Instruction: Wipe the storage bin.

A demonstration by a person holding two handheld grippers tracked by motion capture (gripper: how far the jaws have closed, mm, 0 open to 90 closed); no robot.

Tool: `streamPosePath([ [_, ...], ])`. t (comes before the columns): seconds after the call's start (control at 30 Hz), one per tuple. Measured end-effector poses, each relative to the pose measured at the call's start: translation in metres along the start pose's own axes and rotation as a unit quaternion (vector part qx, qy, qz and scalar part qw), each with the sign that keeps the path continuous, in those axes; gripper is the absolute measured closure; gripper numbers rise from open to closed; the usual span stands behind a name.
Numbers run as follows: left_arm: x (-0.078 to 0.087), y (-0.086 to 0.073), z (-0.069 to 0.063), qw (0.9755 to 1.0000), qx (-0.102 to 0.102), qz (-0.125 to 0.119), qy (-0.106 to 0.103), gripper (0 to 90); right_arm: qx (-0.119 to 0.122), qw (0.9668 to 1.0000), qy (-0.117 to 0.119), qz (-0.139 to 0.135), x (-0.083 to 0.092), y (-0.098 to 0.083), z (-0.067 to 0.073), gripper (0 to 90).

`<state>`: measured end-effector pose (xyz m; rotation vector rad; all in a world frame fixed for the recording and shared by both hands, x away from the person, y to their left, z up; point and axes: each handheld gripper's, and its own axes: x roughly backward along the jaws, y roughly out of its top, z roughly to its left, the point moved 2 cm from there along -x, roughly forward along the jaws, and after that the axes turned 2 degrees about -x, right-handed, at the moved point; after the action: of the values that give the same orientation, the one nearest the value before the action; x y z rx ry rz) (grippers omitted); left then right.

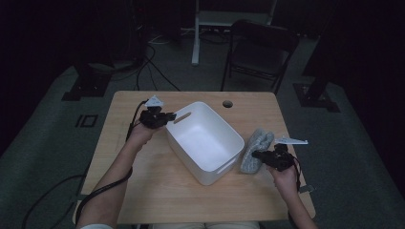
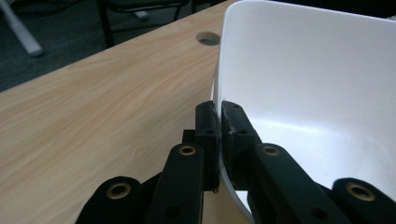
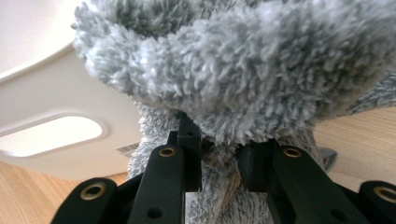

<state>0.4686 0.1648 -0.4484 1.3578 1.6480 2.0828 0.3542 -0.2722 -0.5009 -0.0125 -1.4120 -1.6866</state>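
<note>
Table of pale wood point(image 1: 157, 191), rectangular, with one round hole near its far edge, carries everything you are working with. White plastic bin point(image 1: 206, 143), rectangular with slotted handles, sits skewed at the centre, likely so that each of your hands can reach a side. Fluffy grey cloth point(image 1: 255, 149) lies bunched on the table, touching the bin's right-hand outer wall, presumably on its way in. Your left gripper point(image 1: 165, 117) is pinched on the bin's rim at the far left corner, one jaw inside the wall and one outside, which would steady the bin. Your right gripper point(image 1: 258, 155) is clamped on a fold of the cloth, its jaws kept partly apart by the thick pile squeezed between them
</note>
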Motion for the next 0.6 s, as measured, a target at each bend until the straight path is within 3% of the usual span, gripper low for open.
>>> streamPosePath([
  [0.07,0.004,-0.002,0.0,0.9999,0.006,-0.002,0.015,86.6,0.002,1.0,0.0,0.0,0.0,0.0,0.001,73.5],
  [0.27,0.016,-0.014,-0.001,0.999,0.023,-0.017,0.036,86.3,0.001,1.0,0.006,-0.003,0.0,0.002,0.004,73.5],
  [0.3,0.022,-0.018,-0.003,0.9981,0.03,-0.018,0.051,86.3,0.002,1.0,0.007,-0.002,0.0,0.002,0.005,73.5],
  [0.4,0.031,-0.027,-0.005,0.997,0.041,-0.026,0.059,86.1,0.003,0.9999,0.014,-0.001,-0.001,0.002,0.008,73.5],
  [0.6,0.05,-0.041,-0.013,0.9935,0.05,-0.03,0.098,85.6,0.018,0.9987,0.046,-0.013,0.003,0.008,0.028,73.5],
])
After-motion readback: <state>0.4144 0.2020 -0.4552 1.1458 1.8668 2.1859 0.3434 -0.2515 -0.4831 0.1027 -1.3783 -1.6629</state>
